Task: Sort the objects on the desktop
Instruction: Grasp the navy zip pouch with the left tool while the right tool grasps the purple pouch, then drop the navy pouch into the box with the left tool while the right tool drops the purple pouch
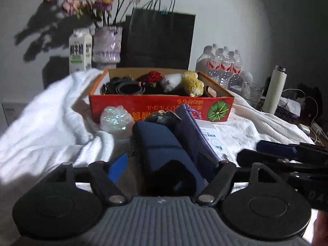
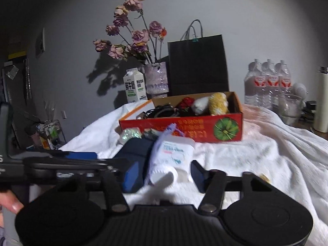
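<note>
**A:** The left claw [image 1: 167,166] stood open astride the navy case [image 1: 160,143], pads not yet on it. The purple pouch [image 1: 190,127] crowded its three o'clock side.

**B:** So closing might have pinched both. And the right claw [image 2: 164,174]?

**A:** It straddled the white bottle [image 2: 172,153]; whether it gripped, I couldn't tell. The red box [image 2: 184,127] lay at twelve o'clock, and the claws sat near enough to collide.
</note>
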`<control>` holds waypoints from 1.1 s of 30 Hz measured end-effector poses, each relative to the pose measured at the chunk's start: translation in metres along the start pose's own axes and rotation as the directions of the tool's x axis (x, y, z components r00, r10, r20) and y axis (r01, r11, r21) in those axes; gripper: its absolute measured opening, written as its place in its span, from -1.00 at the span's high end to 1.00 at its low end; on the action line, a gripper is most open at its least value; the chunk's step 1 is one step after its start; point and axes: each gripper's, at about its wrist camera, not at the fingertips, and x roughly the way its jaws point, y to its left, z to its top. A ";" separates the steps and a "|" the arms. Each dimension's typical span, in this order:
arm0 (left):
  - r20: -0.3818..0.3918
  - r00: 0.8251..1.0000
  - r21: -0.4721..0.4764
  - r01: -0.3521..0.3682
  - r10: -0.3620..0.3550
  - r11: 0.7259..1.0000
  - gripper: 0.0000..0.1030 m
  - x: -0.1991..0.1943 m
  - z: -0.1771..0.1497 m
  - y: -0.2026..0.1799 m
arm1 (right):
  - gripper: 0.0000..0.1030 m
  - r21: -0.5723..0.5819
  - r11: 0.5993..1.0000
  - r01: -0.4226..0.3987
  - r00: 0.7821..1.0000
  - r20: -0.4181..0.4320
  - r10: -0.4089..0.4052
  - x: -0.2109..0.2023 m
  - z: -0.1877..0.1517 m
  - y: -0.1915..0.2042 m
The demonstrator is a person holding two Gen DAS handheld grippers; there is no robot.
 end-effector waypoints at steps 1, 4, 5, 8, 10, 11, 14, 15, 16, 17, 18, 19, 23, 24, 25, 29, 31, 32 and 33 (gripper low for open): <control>-0.020 1.000 -0.019 0.003 -0.003 1.000 -0.42 0.008 0.003 0.003 | 0.21 -0.013 1.000 0.001 1.000 -0.007 -0.001 0.009 0.004 0.002; -0.052 0.999 -0.070 0.013 -0.017 0.997 -0.21 0.022 0.005 0.012 | 0.28 -0.013 1.000 -0.005 0.999 -0.034 0.004 0.036 0.017 0.002; -0.047 0.998 -0.085 0.026 -0.030 0.996 -0.17 0.023 0.006 0.016 | 0.33 -0.001 1.000 -0.016 0.999 -0.039 0.016 0.042 0.020 0.000; -0.047 0.998 -0.094 0.044 -0.049 0.995 0.00 0.022 0.006 0.019 | 0.48 0.022 0.999 -0.028 0.996 -0.085 0.030 0.062 0.028 -0.006; -0.050 0.997 -0.079 0.061 -0.065 0.995 -0.08 0.020 0.005 0.017 | 0.53 0.041 0.998 -0.040 0.993 -0.113 0.044 0.071 0.030 -0.011; -0.052 0.996 -0.060 0.074 -0.077 0.995 -0.13 0.017 0.003 0.014 | 0.53 0.055 0.997 -0.052 0.990 -0.125 0.059 0.075 0.030 -0.011; -0.047 0.996 -0.014 0.070 -0.071 0.997 -0.15 0.013 -0.002 0.004 | 0.52 0.066 0.994 -0.092 0.984 -0.146 0.101 0.081 0.029 -0.008; -0.040 0.998 -0.002 0.052 -0.052 0.999 0.03 0.012 -0.003 0.002 | 0.52 0.046 0.995 -0.087 0.984 -0.151 0.093 0.083 0.029 -0.004; -0.033 0.998 -0.001 0.048 -0.048 0.999 0.12 0.012 -0.004 0.001 | 0.52 0.025 0.997 -0.078 0.985 -0.150 0.081 0.084 0.029 0.000; -0.025 0.998 0.001 0.051 -0.051 0.999 0.16 0.011 -0.005 0.002 | 0.55 0.006 0.997 -0.072 0.986 -0.150 0.072 0.085 0.029 0.003; -0.020 0.998 -0.004 0.053 -0.053 0.999 0.22 0.011 -0.005 0.003 | 0.72 -0.004 0.998 -0.065 0.987 -0.150 0.064 0.086 0.028 0.006; -0.019 0.998 -0.016 0.055 -0.055 0.998 0.29 0.009 -0.005 0.004 | 0.96 0.002 0.999 -0.045 0.987 -0.152 0.045 0.088 0.028 0.007; 0.027 0.998 -0.027 0.056 -0.056 0.998 0.42 -0.016 -0.002 0.004 | 0.98 0.012 1.000 -0.017 0.995 -0.098 0.018 0.068 0.032 0.006; 0.048 0.997 -0.023 0.062 -0.061 0.998 0.44 -0.026 -0.001 0.002 | 0.98 0.015 1.000 -0.013 0.997 -0.072 0.014 0.059 0.036 0.006; 0.065 0.995 -0.018 0.074 -0.073 0.997 0.47 -0.035 0.000 0.001 | 0.98 0.017 1.000 -0.010 0.999 -0.044 0.011 0.049 0.040 0.004; 0.126 0.986 -0.043 0.114 -0.108 0.992 0.53 -0.076 0.004 0.010 | 0.98 0.015 1.000 0.015 0.999 0.052 -0.016 0.001 0.055 0.000; 0.152 0.983 -0.063 0.117 -0.106 0.991 0.55 -0.094 0.003 0.017 | 0.98 0.013 1.000 0.018 0.996 0.086 -0.019 -0.024 0.058 -0.002; 0.161 0.982 -0.070 0.113 -0.101 0.991 0.55 -0.101 0.002 0.020 | 0.98 0.012 1.000 0.019 0.996 0.092 -0.020 -0.033 0.057 -0.003; 0.165 0.982 -0.076 0.107 -0.093 0.991 0.55 -0.108 -0.001 0.022 | 0.98 0.012 1.000 0.022 0.995 0.097 -0.023 -0.043 0.055 -0.003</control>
